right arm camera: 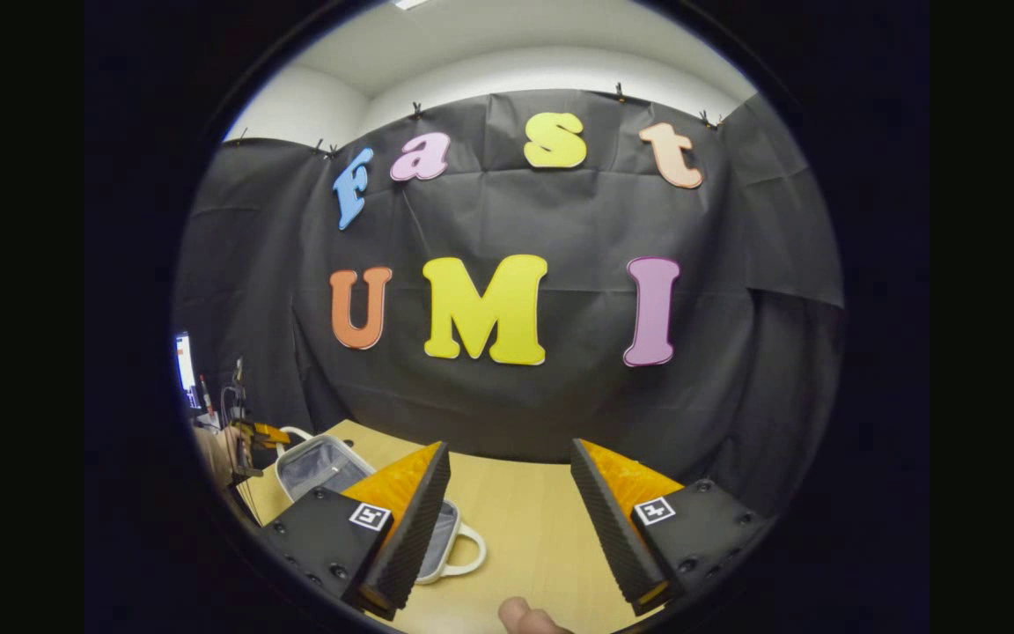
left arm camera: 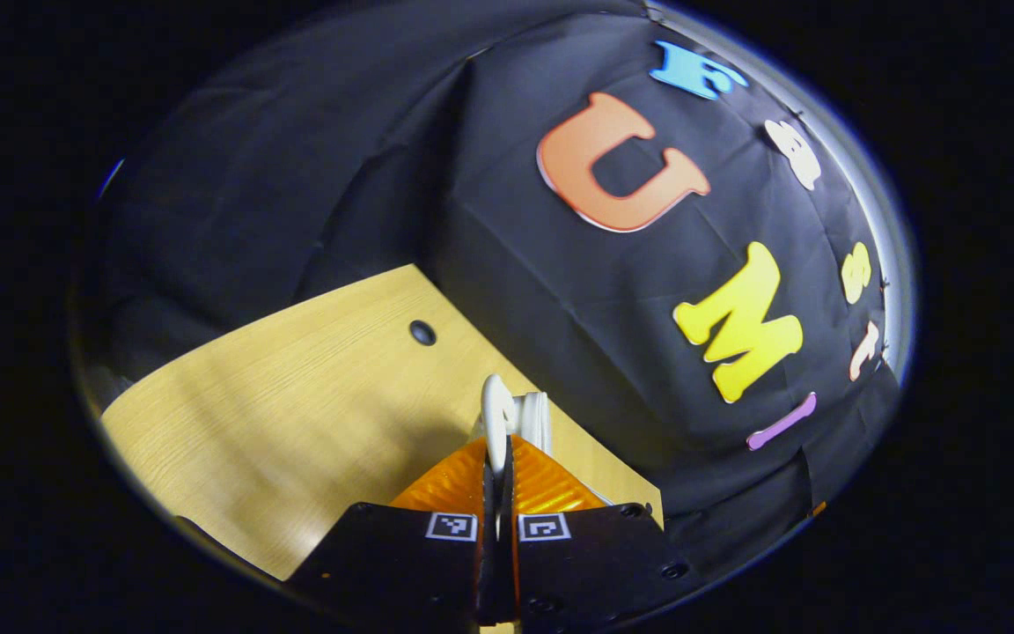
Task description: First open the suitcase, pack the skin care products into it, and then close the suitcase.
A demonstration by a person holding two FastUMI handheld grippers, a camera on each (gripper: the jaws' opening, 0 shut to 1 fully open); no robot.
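The left gripper [left arm camera: 498, 458] has its fingers pressed together on a white handle [left arm camera: 500, 414] of the suitcase, the loop sticking up just past the fingertips, with the wooden table [left arm camera: 296, 414] spreading out beyond and to the left of them. In the right gripper view the suitcase [right arm camera: 318, 467] lies open on the table, low and to the left of the right gripper [right arm camera: 511, 519], partly hidden behind its left finger; a second white handle [right arm camera: 467, 550] curls out just beside that finger. Far left in that view the other gripper [right arm camera: 256, 433] holds the raised edge of the case. The right gripper is spread wide and carries nothing, and a fingertip [right arm camera: 525, 616] of a person shows at the bottom between its fingers. No skin care product can be made out, so packing seems not yet begun. The risk, I judge, lies with the left grip: the handle is thin and smooth, so it could slip from the pads and the lid drop shut. A pull off to the side could also drag the light case along the table.
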